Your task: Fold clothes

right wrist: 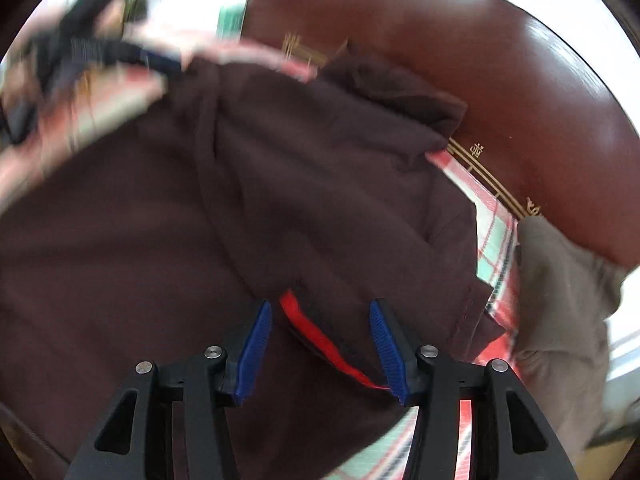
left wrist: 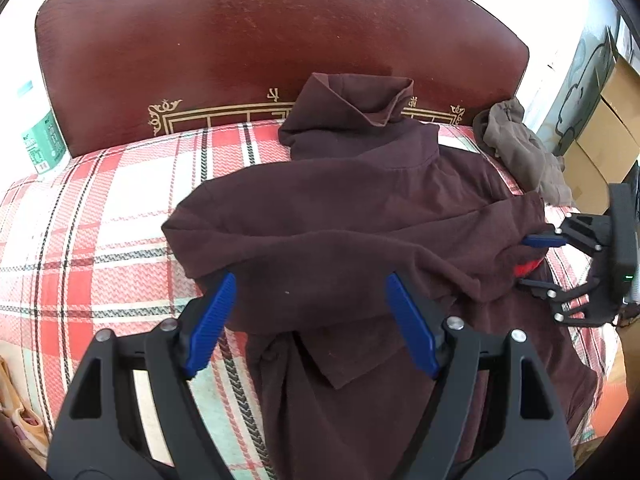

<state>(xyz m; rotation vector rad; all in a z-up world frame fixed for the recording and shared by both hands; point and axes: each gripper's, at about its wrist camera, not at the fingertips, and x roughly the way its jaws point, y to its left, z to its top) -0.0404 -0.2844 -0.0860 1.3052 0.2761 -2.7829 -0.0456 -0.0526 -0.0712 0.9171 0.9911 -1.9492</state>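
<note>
The bed [left wrist: 92, 208], under a red, white and green plaid cover with a dark red headboard [left wrist: 256, 40] behind it, carries a dark maroon hooded sweatshirt [left wrist: 352, 208] spread loosely over its middle and right side, the hood [left wrist: 352, 100] bunched against the headboard and the body running down toward the near edge, so its long axis lies roughly from headboard to foot. A sleeve or side panel is doubled across the chest as a thick ridge running left to right, and a loose flap hangs below it; this fits either a fold in progress or a rumpled garment being straightened, and the pictures do not settle which. A smaller grey-brown garment [left wrist: 520, 148] lies crumpled at the right, by the headboard, just beside the sweatshirt. The left claw [left wrist: 310, 280] stands released, its 2 blue pads wide apart, hovering just short of the ridge's near edge, with the fabric straight ahead of it. The right claw [right wrist: 318, 308] is also spread, its pads on either side of a red-trimmed edge [right wrist: 320, 340] at the sweatshirt's right side; whether they touch the cloth I cannot tell, partly because the right wrist view is blurred. The right claw is the nearer to that edge, and any pull from it would run across the long axis.
</note>
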